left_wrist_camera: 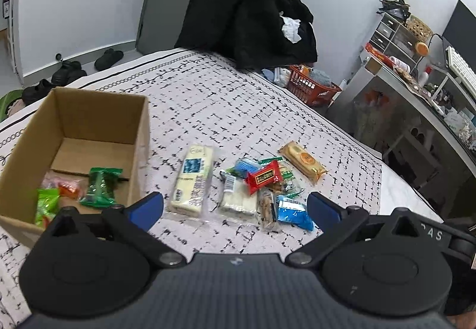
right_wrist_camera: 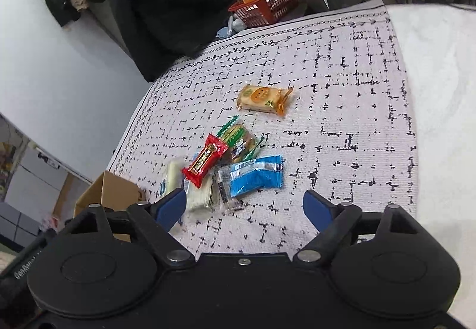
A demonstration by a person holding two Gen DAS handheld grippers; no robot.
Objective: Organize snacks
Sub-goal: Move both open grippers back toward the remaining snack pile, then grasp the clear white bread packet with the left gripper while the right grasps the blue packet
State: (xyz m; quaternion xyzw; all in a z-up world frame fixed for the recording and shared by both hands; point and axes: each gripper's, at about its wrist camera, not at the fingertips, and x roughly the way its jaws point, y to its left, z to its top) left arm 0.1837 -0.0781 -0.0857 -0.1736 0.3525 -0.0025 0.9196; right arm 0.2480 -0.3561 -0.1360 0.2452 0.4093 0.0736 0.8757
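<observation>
We are looking at a loose heap of snacks lying on the patterned cloth (left_wrist_camera: pixel 208 97); a red wrapper (left_wrist_camera: pixel 264 176) is resting on top of the heap, a blue packet (left_wrist_camera: pixel 294 211) is lying at its near right edge, and a clear pack of pale wafers (left_wrist_camera: pixel 239 201) is sitting at the near side under the red one; a long white pack (left_wrist_camera: pixel 193 177) is lying just left of the heap, between it and the cardboard box (left_wrist_camera: pixel 142 132); an orange-printed biscuit pack (left_wrist_camera: pixel 303 162) is lying apart on the far right of the group. We are seeing the box standing open at the left of the cloth, and a green wrapper (left_wrist_camera: pixel 99 187), a brighter green packet (left_wrist_camera: pixel 46 205) and an orange-and-pink sweet (left_wrist_camera: pixel 64 186) are already lying inside it. We are holding the left gripper (left_wrist_camera: pixel 235 207) over the near edge of the heap with its blue fingers spread wide and nothing between them; we are holding the right gripper (right_wrist_camera: pixel 244 205) just short of the blue packet, its jaws likewise parted and gripping nothing, the left finger (right_wrist_camera: pixel 171 208) overlapping the wafer pack in view. Beyond the cloth a black garment (left_wrist_camera: pixel 253 11) is draping over something, and a red basket (left_wrist_camera: pixel 312 85) is sitting beside it.
</observation>
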